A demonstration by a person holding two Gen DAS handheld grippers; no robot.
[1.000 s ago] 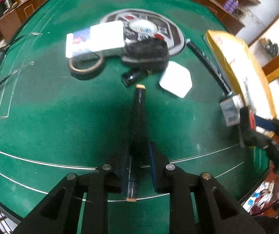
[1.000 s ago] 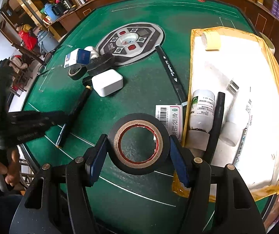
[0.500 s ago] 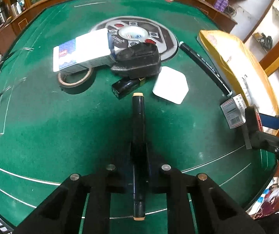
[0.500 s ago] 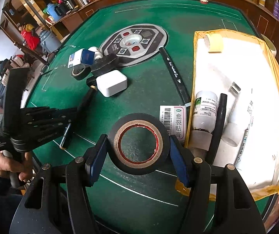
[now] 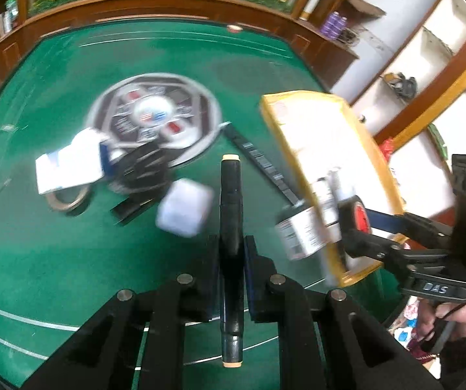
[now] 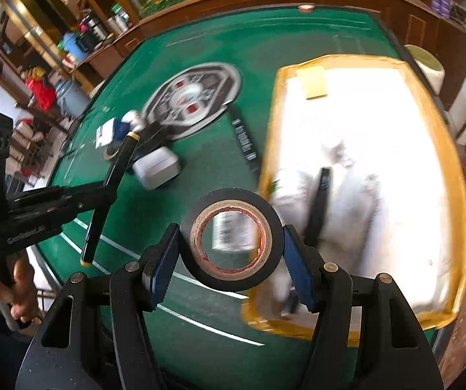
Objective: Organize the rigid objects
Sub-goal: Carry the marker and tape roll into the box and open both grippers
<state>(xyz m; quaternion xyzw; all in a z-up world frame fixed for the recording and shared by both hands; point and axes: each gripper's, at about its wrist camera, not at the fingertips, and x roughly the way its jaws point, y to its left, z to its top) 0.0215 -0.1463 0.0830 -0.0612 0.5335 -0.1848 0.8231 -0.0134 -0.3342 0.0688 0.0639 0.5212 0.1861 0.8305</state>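
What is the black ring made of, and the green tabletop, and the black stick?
The ring looks like shiny black plastic tape wound on a brown cardboard core, so a tape roll. The tabletop looks like matte green felt with white printed lines. The stick looks like smooth, slightly glossy black plastic with tan end caps, probably a pen; blur leaves that unsure.

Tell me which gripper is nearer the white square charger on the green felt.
Left. The left gripper, clamping a black marker, is just beside the white charger; the right gripper, holding black tape, is nearer the yellow-rimmed tray.
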